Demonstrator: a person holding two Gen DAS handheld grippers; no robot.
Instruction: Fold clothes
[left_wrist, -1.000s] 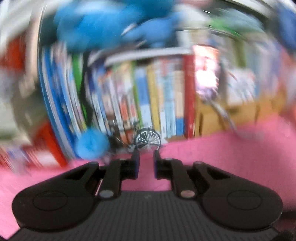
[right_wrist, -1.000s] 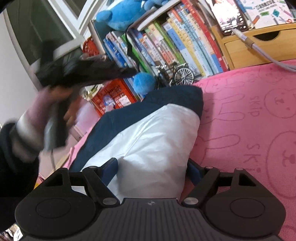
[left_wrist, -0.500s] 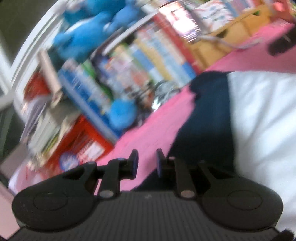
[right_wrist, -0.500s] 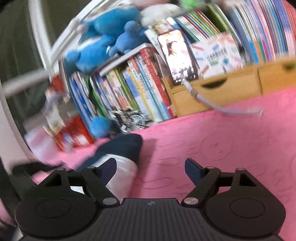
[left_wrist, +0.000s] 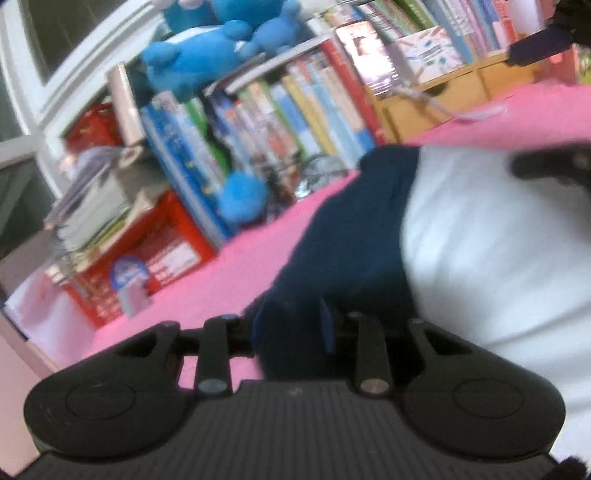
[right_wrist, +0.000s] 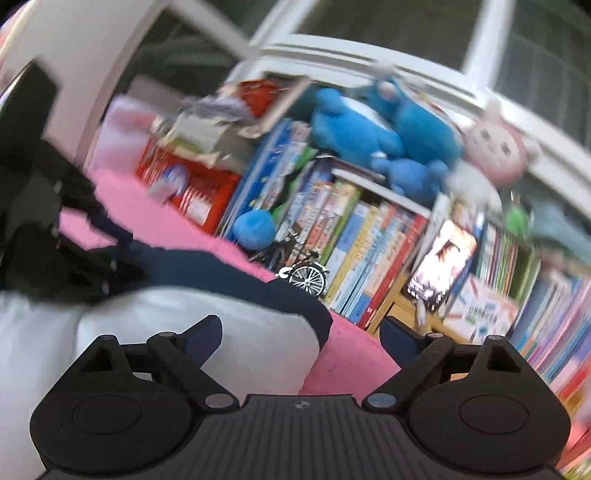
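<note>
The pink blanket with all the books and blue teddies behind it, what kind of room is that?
Probably a child's bedroom: a pink blanket under the garment, packed books and blue plush toys by a window.

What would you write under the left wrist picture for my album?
Left tongs pinch the navy sleeve of a white top on the pink blanket.

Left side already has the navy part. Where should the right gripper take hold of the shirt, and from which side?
Probably the far navy corner of the shirt, beside the toy bicycle. It ends there in a thin edge lying flat on the pink blanket. Bring the open right gripper in low from the blanket side, one finger sliding under.
</note>
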